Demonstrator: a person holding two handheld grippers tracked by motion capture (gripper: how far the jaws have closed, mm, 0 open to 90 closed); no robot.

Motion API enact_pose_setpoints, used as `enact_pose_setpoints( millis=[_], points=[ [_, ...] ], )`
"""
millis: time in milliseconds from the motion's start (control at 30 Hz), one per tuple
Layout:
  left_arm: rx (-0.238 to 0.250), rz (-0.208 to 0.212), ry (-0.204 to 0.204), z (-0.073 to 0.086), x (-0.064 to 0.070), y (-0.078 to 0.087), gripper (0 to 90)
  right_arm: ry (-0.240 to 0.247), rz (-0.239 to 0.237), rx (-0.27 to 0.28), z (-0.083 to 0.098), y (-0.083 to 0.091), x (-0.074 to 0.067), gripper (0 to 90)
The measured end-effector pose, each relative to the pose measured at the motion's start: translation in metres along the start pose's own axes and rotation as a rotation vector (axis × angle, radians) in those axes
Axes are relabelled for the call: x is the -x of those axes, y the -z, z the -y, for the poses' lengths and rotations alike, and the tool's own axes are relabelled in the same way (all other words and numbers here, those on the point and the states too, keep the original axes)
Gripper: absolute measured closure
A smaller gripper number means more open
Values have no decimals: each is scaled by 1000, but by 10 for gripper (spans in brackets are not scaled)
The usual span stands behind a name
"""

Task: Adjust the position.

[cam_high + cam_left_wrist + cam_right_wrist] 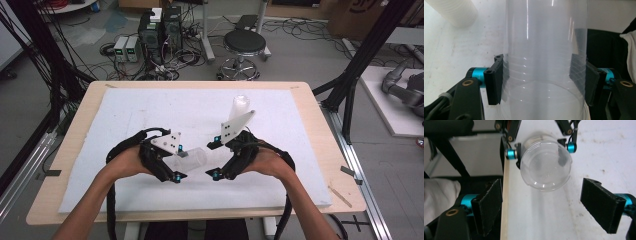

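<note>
Nearest the table's front edge, two forearms come in, each hand wrapped around a black gripper. The left gripper (176,167) is clamped on a clear plastic cup (192,159), and in the left gripper view both black pads (495,80) press flat against the cup's ribbed wall (544,62), one on either side. The cup lies on its side in the grip, lifted off the white mat (125,115), with its free end pointing toward three o'clock.

At three o'clock from the cup, just across a small gap, the right gripper (216,157) hangs with its jaws spread wide and nothing between them. In the right gripper view the two pads (487,205) stand well apart, and the cup's round end (545,167) faces straight into that opening without touching either one.

Beyond the right gripper, at about one o'clock from the held cup, a white ribbed cup stack (239,106) stands on the mat, partly hidden behind the gripper's grey plate. It also shows in the corner of the left gripper view (454,11).

Past the wooden table's far edge (200,85), at twelve o'clock, a black round stool (244,42) stands on the floor, and at eleven o'clock are computer towers (160,30) in a tangle of cables.
</note>
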State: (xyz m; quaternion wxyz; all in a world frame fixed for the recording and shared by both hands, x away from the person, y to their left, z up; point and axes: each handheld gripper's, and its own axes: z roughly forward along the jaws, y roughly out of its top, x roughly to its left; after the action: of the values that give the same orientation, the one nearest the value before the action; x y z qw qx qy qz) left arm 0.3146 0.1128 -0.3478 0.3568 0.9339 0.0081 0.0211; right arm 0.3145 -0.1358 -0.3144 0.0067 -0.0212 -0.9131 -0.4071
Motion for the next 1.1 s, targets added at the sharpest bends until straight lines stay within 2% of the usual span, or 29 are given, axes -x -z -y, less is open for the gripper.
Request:
enact_pose_setpoints(
  millis=[100, 200, 433, 667, 833, 867, 933, 1100],
  points=[
    [-60, 24, -6, -5, -2, -2, 322, 10, 2, -52, -4, -1, 0, 176],
    [-90, 38, -10, -8, -2, -5, 322, 22, 9, -92, -8, -2, -1, 176],
    [-126, 44, -4, -10, -2, -8, 323, 46, 15, -183, -15, -5, -3, 176],
    [-166, 54, -15, -14, -2, -12, 323, 58, 20, -271, -16, -13, -3, 177],
    [-178, 49, -23, -17, -3, -14, 323, 71, 26, -304, -18, -18, -3, 179],
    [-179, 49, -19, -18, -3, -14, 323, 88, 30, -296, -18, -19, -2, 179],
    [-180, 52, -24, -18, -3, -14, 324, 67, 29, -305, -19, -19, -4, 185],
    [-176, 54, -26, -19, -3, -15, 323, 65, 29, -303, -21, -18, -5, 203]
  ],
)
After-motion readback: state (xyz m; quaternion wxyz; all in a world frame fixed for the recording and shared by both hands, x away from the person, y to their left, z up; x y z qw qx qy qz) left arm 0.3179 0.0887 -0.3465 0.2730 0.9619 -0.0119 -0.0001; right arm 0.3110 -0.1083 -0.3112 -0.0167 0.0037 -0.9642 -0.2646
